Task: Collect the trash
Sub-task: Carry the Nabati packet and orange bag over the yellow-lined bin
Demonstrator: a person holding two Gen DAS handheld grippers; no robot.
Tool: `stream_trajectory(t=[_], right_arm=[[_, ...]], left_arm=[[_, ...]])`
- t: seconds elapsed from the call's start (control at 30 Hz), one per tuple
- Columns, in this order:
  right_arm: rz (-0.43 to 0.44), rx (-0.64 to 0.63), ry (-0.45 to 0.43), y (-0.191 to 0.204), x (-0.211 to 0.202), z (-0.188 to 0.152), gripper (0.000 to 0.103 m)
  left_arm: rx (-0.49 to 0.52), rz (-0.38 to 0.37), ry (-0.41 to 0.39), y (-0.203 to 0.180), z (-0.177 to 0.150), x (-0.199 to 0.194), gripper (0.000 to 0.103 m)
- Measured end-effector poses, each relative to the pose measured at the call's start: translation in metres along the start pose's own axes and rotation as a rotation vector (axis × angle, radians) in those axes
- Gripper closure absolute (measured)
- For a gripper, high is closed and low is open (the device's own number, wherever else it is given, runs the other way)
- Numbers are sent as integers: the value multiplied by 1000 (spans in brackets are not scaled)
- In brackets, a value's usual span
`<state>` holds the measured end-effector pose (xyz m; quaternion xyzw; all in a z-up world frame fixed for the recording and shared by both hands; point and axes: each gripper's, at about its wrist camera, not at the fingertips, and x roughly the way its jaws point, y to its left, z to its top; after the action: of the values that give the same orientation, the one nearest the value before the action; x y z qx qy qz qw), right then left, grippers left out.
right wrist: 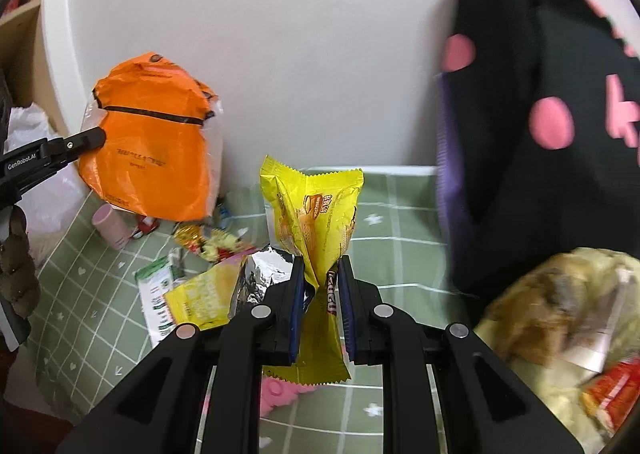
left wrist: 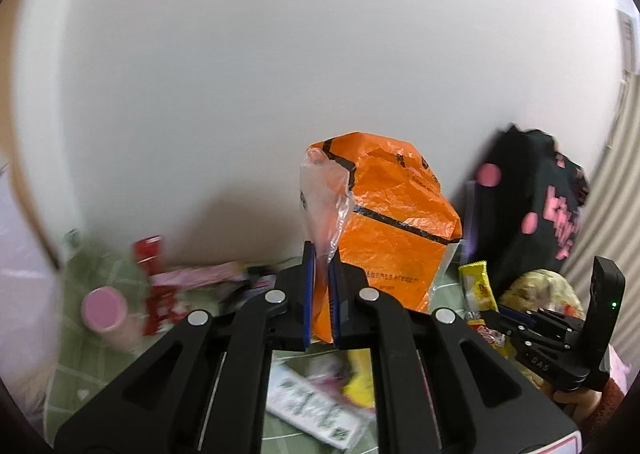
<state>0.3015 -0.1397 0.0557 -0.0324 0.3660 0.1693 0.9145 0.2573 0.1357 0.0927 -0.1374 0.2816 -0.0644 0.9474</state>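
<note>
- So the left gripper (left wrist: 321,286) is clamped tight on the clear, crinkly edge of the big orange plastic bag with black stripes (left wrist: 394,222). In the left wrist view, a twist of that clear film sticks up at 12 o'clock between the blue pads. My guess is it's pinching the rim so the bag's mouth gets held up and open for dropping stuff in.
- The right gripper (right wrist: 320,294) is closed on a crumpled yellow foil snack wrapper (right wrist: 316,214). It's pinched around the wrapper's narrow middle, so the top flares up and the tail hangs below the jaws. Grabbing the waist makes sense to me, since a floppy wrapper has nothing stiffer to grab.
- From the right wrist view, the orange bag sits at about 10 o'clock, near the white wall, with the left gripper's black tip touching its left edge. The wrapper is well apart from it, so I'd say the carry over to the bag is what's left for this piece.
- More trash is on the green checked tablecloth (right wrist: 400,222): a torn yellow packet with silver lining (right wrist: 224,294), a green and white flat packet (right wrist: 156,294), and a small red and yellow candy wrapper (right wrist: 204,242), all around 9 o'clock of the right gripper.
- A pink-capped cylinder (right wrist: 110,226) stands just beside the bag's lower edge. Can't tell if that one counts as trash.
</note>
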Motion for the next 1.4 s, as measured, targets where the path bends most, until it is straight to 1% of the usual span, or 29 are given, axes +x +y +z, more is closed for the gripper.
stream_trajectory(t=[0.1, 0.17, 0.3, 0.4, 0.5, 0.6, 0.7, 0.9, 1.13, 1.2, 1.23, 1.27, 1.3, 1.33, 1.4], right_arm=[[-57, 16, -38, -16, -22, 2, 86], [-109, 27, -65, -29, -40, 5, 86], [-207, 59, -106, -57, -73, 7, 86], [-286, 103, -129, -83, -96, 4, 86], [-353, 155, -146, -109, -119, -3, 86], [-413, 200, -156, -133, -141, -13, 86], [-461, 230, -160, -147, -157, -23, 86], [-520, 268, -160, -170, -174, -41, 86], [-570, 299, -176, -196, -191, -54, 86], [-583, 293, -177, -200, -194, -55, 86], [-587, 290, -177, -202, -195, -55, 86], [-587, 288, -176, -204, -196, -55, 86], [-583, 288, -172, -206, -197, -55, 86], [-576, 287, -165, -209, -196, -56, 86], [-535, 284, -145, -214, -188, -58, 86]], left_arm=[[36, -77, 7, -26, 10, 9, 97], [66, -123, 9, -46, 18, 14, 97], [155, -228, 12, -97, 30, 23, 96], [218, -296, 20, -133, 31, 30, 96], [269, -347, 32, -165, 27, 38, 96], [323, -372, 40, -193, 19, 44, 96], [353, -404, 58, -214, 11, 52, 96], [398, -451, 87, -255, -1, 68, 96], [422, -471, 43, -306, -6, 89, 96], [446, -471, 46, -325, -13, 100, 95], [469, -472, 63, -335, -18, 107, 95], [518, -459, 102, -348, -28, 116, 95], [608, -419, 168, -363, -44, 127, 95], [667, -405, 217, -371, -57, 135, 95], [742, -412, 330, -376, -84, 151, 96]])
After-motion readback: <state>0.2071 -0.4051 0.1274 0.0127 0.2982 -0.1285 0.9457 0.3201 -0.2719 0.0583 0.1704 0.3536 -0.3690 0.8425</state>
